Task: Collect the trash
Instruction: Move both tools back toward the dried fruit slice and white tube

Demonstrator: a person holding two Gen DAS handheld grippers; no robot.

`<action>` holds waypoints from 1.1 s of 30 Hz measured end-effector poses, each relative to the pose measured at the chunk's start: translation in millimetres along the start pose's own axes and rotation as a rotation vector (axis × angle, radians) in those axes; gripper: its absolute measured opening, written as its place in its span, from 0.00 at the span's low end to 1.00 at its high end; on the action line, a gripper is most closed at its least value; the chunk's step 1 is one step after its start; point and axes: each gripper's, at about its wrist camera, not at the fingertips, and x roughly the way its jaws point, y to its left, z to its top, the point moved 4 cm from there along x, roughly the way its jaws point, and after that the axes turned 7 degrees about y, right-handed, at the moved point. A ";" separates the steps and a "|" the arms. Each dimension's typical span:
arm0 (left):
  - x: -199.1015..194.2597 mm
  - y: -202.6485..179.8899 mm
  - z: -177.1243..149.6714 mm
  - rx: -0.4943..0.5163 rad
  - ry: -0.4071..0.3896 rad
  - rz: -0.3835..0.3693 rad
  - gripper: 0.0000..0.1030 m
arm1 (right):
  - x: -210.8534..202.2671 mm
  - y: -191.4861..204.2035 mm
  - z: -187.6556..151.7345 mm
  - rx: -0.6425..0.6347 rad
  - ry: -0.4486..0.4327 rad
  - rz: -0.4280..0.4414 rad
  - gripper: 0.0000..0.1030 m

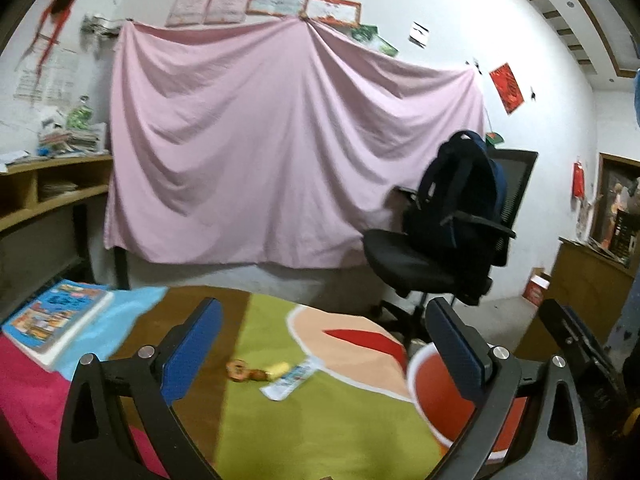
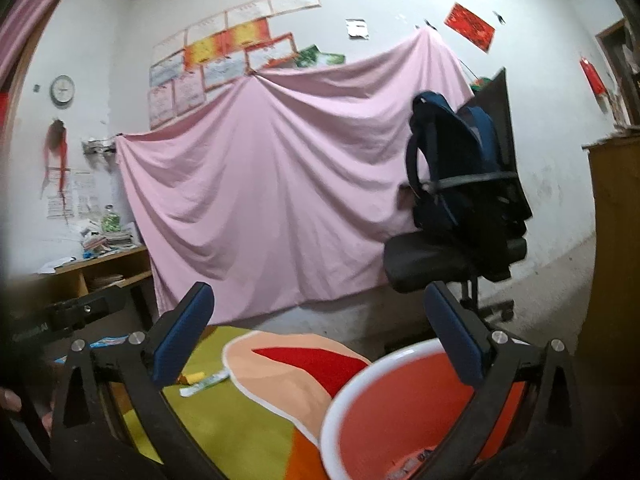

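Both grippers hang above a table covered by a bright cartoon-print cloth in green, peach and red. The left gripper has its blue-padded jaws spread wide with nothing between them. The right gripper is likewise spread wide and empty.

The trash lies in a small cluster on the green part of the cloth, ahead of the left gripper: a brown, ring-shaped snack scrap, a small yellow wrapper touching it, and a flat white printed wrapper just beside that. In the right wrist view only the yellow wrapper and white wrapper show, near the left finger.

A round red plastic basin with a white rim sits at the table's right side, under the right gripper (some small pieces lie in its bottom, too blurred to identify).

A blue picture book rests on the table's left corner. Beyond the table, a pink sheet hangs on the wall and a dark backpack stands on a black office chair.
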 end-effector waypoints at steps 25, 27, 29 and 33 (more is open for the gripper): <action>2.2 103.4 -24.6 0.015 -0.009 0.133 0.97 | 70.1 108.7 -27.3 -0.254 0.013 0.114 1.00; 12.1 107.4 -27.8 0.017 0.028 0.134 0.97 | 81.5 110.7 -30.0 -0.256 0.039 0.111 1.00; 23.9 110.6 -30.1 0.018 0.078 0.124 0.97 | 94.7 111.8 -33.4 -0.260 0.080 0.102 1.00; 39.8 113.1 -33.2 0.014 0.128 0.118 0.96 | 113.1 109.0 -40.7 -0.253 0.156 0.098 1.00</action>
